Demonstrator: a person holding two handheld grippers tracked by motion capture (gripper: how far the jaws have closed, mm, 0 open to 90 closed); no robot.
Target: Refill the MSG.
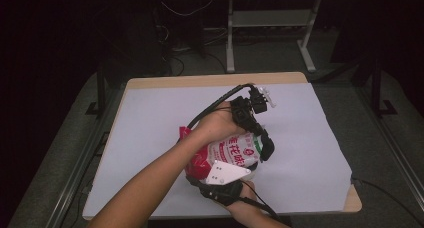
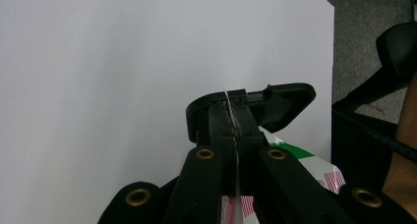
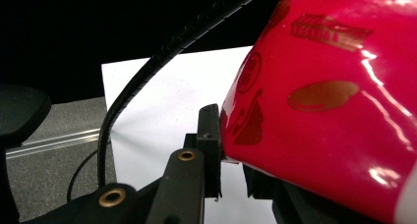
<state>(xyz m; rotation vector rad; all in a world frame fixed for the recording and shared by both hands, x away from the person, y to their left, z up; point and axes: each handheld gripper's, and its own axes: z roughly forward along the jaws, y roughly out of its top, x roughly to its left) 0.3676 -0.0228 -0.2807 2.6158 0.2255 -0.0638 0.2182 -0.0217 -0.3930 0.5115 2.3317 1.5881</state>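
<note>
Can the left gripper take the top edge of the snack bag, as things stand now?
Probably yes, it already has it: the left gripper is shut on a thin edge of the snack bag, nothing stands between them, and the right gripper pinches the bag's red part, holding it steady.

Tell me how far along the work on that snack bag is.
Done: both grippers have hold of the red and white bag over the white table cover. In hand: the left gripper is shut on a thin edge of the bag, and the right gripper is clamped on its red end. Left: nothing shows the bag torn open yet.
</note>
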